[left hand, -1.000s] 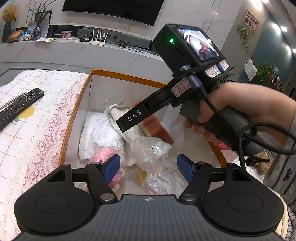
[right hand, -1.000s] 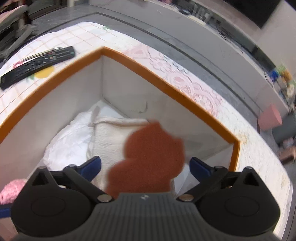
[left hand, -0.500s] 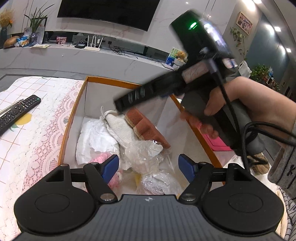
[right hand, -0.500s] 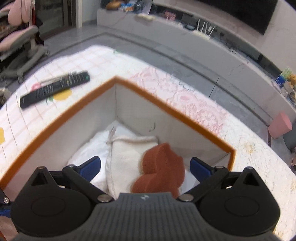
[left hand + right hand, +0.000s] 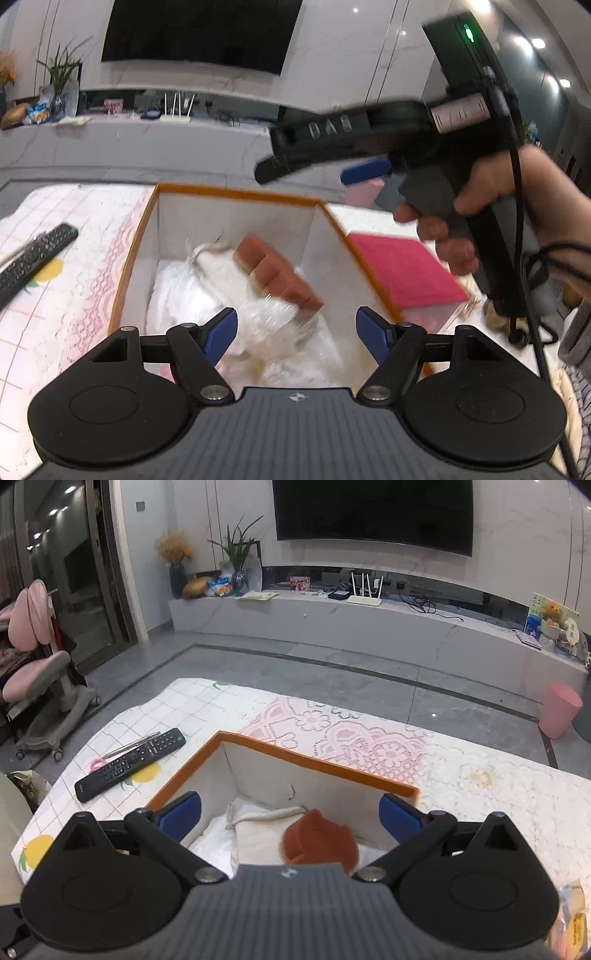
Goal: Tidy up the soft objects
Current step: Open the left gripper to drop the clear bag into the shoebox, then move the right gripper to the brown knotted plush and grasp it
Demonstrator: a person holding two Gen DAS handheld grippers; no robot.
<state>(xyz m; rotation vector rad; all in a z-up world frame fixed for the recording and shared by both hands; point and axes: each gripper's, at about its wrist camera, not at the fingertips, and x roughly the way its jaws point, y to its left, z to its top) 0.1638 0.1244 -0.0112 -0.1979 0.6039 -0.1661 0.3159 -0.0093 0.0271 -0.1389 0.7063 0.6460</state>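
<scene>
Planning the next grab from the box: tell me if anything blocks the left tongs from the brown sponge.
Partly. The left tongs hang open over the orange-rimmed box. The brown sponge lies toward the back, and crinkled clear plastic bags are heaped between it and the tongs, covering its near end. Nothing else visible intervenes.

Left black two-finger gripper with blue pads (image 5: 296,332) held spread, empty. Right black two-finger gripper with blue pads (image 5: 290,812) held spread, empty, gripped by bare right hand (image 5: 491,206).
</scene>
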